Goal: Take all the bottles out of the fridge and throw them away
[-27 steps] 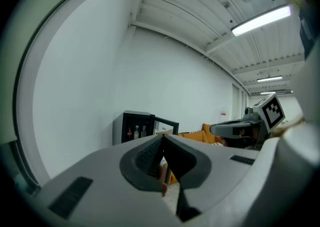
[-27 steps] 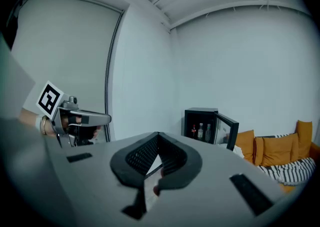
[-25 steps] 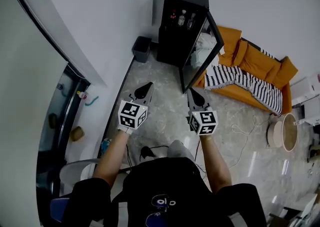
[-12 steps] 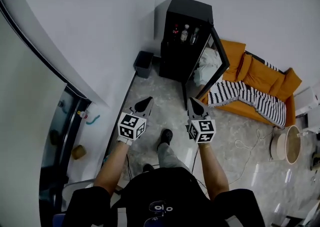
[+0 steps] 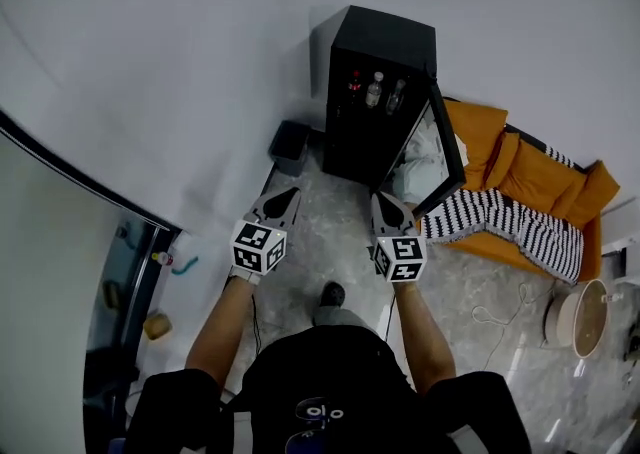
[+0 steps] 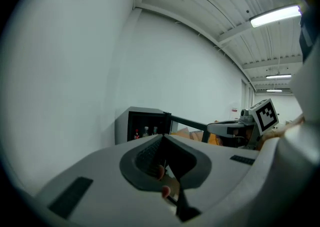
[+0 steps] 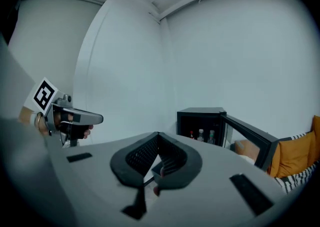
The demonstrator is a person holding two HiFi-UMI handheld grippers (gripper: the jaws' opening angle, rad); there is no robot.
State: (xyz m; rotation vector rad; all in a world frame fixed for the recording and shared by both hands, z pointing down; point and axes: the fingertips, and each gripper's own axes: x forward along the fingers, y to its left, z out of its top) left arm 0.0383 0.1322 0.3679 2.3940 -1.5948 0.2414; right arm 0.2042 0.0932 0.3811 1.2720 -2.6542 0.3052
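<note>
An orange sofa (image 5: 530, 177) stands against the white wall (image 5: 200, 62), with a black-and-white striped blanket (image 5: 510, 227) draped over its front. On the pale marbled floor (image 5: 320, 242) nearby, a thin cable (image 5: 495, 317) lies in loose loops beside a round, light-coloured tub (image 5: 585, 317). A strip light (image 6: 275, 15) glows on the ribbed ceiling.

No legible text in any view.
- Left cube (image 5: 258, 247), right cube (image 5: 403, 258): black-and-white square codes only, no letters or digits.
- Bottles (image 5: 375, 89) in fridge (image 5: 385, 37), 12 o'clock in head view: labels too small to read.
- Sign (image 6: 234, 110) on far wall, 3 o'clock in left gripper view: red-and-white, print not resolvable.
- Shirt logo (image 5: 321, 406), 6 o'clock in head view: unreadable.
</note>
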